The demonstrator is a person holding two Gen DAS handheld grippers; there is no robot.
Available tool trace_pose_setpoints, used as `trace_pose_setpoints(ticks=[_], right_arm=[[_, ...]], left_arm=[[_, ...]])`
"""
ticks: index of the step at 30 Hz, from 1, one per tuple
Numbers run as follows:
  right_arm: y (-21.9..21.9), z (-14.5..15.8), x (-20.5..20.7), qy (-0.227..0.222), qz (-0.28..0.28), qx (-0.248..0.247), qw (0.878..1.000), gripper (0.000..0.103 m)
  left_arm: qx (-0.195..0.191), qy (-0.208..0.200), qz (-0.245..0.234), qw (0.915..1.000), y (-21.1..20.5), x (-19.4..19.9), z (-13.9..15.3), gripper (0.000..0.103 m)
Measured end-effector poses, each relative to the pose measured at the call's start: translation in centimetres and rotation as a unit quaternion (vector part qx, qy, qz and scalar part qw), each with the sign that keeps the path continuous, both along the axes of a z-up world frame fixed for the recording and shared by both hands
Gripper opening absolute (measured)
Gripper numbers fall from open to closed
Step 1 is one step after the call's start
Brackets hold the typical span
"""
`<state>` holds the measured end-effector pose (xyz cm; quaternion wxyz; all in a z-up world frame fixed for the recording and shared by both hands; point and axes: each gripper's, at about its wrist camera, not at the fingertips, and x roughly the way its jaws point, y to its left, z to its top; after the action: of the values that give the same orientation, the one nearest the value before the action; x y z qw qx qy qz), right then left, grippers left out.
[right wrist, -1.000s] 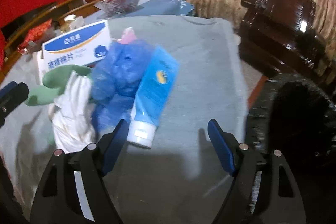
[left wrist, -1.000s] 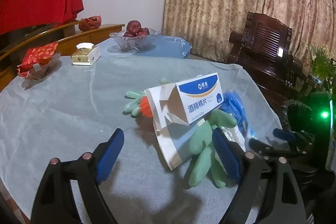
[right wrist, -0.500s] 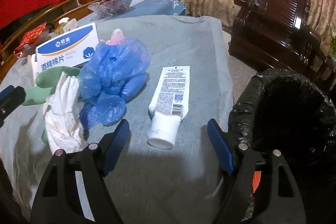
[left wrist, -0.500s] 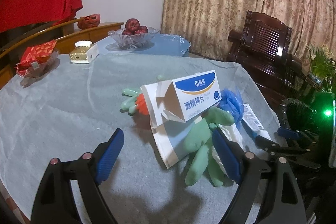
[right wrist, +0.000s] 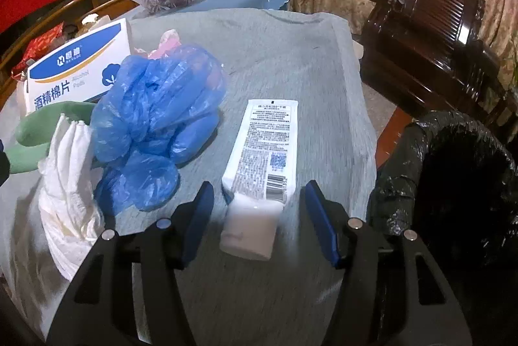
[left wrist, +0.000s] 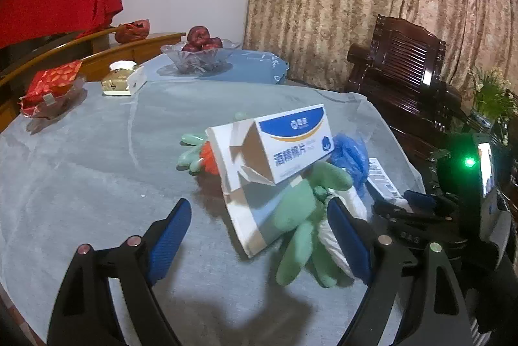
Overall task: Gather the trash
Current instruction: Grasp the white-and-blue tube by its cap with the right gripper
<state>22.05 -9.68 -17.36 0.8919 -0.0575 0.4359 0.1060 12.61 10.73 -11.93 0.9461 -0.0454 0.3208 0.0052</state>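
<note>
White tube (right wrist: 259, 171), barcode and QR label up, near desk (right wrist: 291, 61) right edge, between parted pads of right hand-held gripper (right wrist: 259, 219). Box (left wrist: 291, 145) reading "酒精棉片". Left hand-held gripper (left wrist: 259, 239) apart, empty.

On the table (right wrist: 291, 31), a tube (right wrist: 264, 148) lies ahead of the right gripper (right wrist: 259, 216), its cap between the spread fingers. A crumpled bag (right wrist: 155, 116) lies to its left, a box (right wrist: 77, 67) behind that, and a bin (right wrist: 459, 184) stands to the right.
</note>
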Motion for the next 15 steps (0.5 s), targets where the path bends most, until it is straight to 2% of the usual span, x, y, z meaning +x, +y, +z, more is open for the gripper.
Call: trace_pose_setpoints(ticks=[1,8,15], right_arm=[[0.0,0.0,-0.1,0.001,0.002,0.003,1.000,0.043],[0.1,0.8,-1.4,-0.007,0.027,0.009,1.000,0.042],[-0.9,2.5,-3.1,-0.019,0.024,0.020,0.999,0.042]], left_arm=[[0.000,0.000,-0.001,1.0000,-0.2,-0.1,0.0,0.084],[0.002,-0.002,-0.009,1.0000,-0.8,-0.4,0.3,0.084],[0.001,-0.003,-0.020,0.9998,-1.7,-0.7,0.4,0.084]])
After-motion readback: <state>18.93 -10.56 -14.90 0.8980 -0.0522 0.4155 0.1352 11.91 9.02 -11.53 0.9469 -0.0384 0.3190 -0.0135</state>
